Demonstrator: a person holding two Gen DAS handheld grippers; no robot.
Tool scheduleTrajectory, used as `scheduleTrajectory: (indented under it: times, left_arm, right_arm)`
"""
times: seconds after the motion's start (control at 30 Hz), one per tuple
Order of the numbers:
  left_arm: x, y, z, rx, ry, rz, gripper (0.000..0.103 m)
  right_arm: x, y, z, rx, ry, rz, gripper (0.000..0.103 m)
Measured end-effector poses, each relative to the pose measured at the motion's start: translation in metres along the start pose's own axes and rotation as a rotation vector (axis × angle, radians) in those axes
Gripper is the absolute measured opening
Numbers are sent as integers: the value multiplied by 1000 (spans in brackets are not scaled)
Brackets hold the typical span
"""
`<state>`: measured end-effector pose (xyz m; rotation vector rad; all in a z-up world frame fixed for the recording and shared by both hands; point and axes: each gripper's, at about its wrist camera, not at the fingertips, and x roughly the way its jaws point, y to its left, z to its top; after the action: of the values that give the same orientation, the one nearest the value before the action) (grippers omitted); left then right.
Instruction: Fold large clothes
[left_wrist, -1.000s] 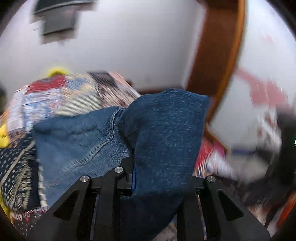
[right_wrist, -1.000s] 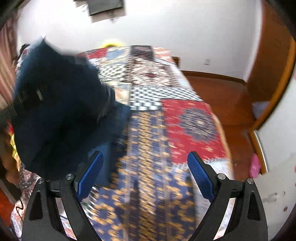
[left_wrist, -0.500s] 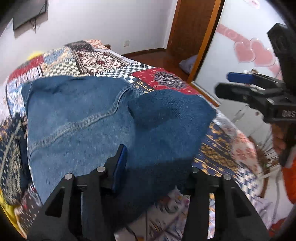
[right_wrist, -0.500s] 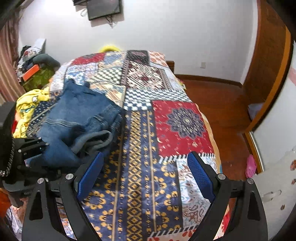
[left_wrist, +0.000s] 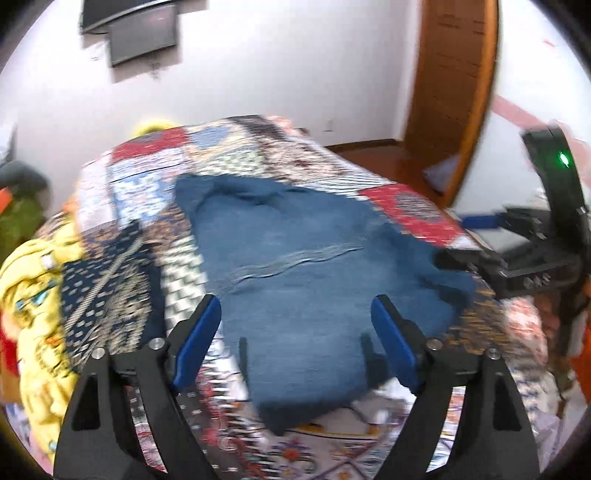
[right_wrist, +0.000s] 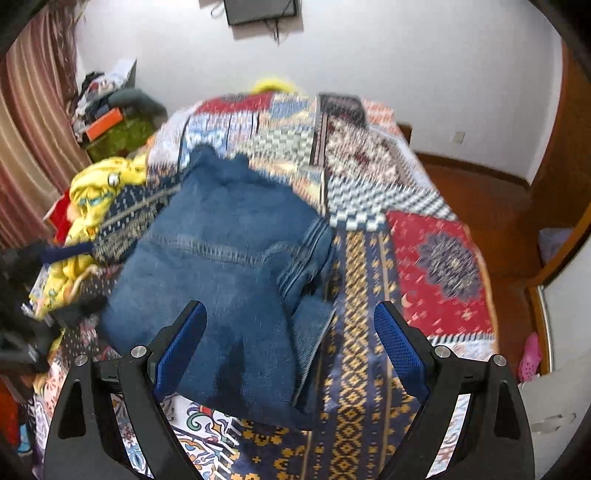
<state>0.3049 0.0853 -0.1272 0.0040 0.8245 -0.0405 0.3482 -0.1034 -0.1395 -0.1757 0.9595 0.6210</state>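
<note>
A blue denim garment (left_wrist: 295, 280) lies folded on the patchwork bed cover (left_wrist: 258, 158). It also shows in the right wrist view (right_wrist: 229, 266), with a rolled seam edge on its right side. My left gripper (left_wrist: 295, 332) is open and empty just above the garment's near end. My right gripper (right_wrist: 290, 339) is open and empty above the garment's near right part. In the left wrist view the right gripper (left_wrist: 517, 236) shows at the right edge.
A yellow printed garment (right_wrist: 85, 206) lies bunched at the bed's left side. A cluttered shelf (right_wrist: 110, 118) and a curtain (right_wrist: 29, 110) stand at the left. A wooden door (left_wrist: 450, 74) and wood floor (right_wrist: 480, 199) are at the right. A wall TV (right_wrist: 262, 11) hangs behind.
My left gripper let go of the denim garment and opened wide. The garment dropped flat onto the bed. My right gripper moved left over the garment.
</note>
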Motion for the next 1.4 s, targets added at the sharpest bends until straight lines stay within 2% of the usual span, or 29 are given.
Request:
scheduleTrajectory:
  times: [0.13, 0.23, 0.43, 0.6, 0.77, 0.9, 1.0, 1.1, 1.23, 1.4]
  left_arm:
    - [25, 14, -17, -40, 89, 26, 83]
    - [40, 19, -35, -49, 151, 32, 84]
    - [37, 31, -55, -113, 139, -23, 88]
    - [26, 34, -53, -135, 152, -45, 87]
    - [8, 40, -39, -67, 106, 70, 87]
    - [0, 56, -21, -93, 64, 75, 87]
    - [2, 66, -1, -125, 36, 44, 87]
    - [18, 76, 14, -177, 53, -30, 87]
    - [66, 89, 18, -299, 157, -162, 87]
    - [121, 92, 12, -393, 281, -303, 86]
  right_arm:
    - [26, -12, -19, 47, 101, 1, 90]
    - [31, -22, -36, 67, 129, 4, 90]
    - [20, -32, -54, 62, 135, 18, 94]
    - [13, -34, -56, 37, 150, 7, 94]
    - [-1, -23, -41, -56, 113, -41, 94]
    - [-12, -20, -19, -82, 32, -6, 94]
    - [-8, -21, 0, -65, -1, 48, 94]
    - [14, -24, 15, -22, 34, 125, 94]
    - [67, -40, 26, 73, 153, 206, 94]
    - [112, -57, 25, 185, 257, 314, 94]
